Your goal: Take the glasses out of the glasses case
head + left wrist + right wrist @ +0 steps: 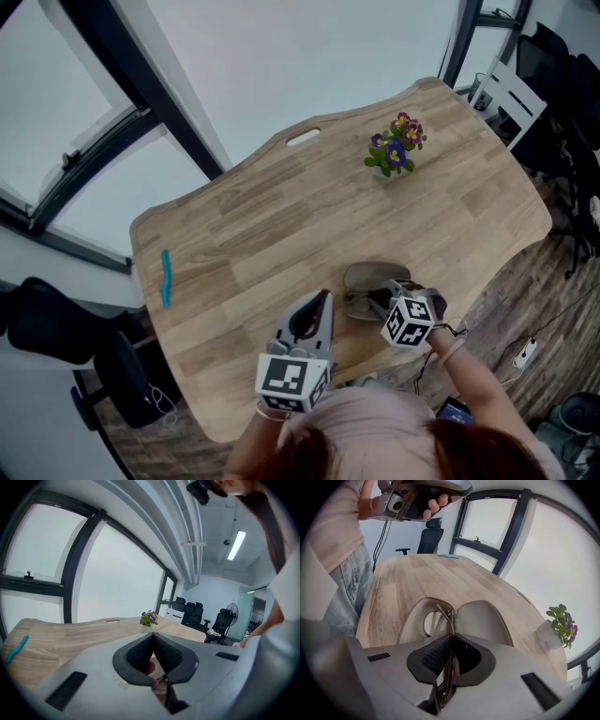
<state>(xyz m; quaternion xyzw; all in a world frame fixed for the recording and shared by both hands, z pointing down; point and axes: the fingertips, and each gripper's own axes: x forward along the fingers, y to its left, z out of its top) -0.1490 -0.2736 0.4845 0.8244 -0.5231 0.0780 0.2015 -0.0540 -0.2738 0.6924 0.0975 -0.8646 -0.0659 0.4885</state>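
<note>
An open beige glasses case lies near the table's front edge, its two shells spread apart. My right gripper is shut on the thin-framed glasses, held edge-on just above the case, with one lens showing to the left of the jaws. In the head view the right gripper reaches into the case from the right. My left gripper hovers just left of the case; its jaws are shut and hold nothing. The right gripper view shows the left gripper raised, in a hand.
A small pot of purple flowers stands at the far right of the wooden table. A teal object lies near the left edge. Office chairs stand round the table, and windows lie beyond it.
</note>
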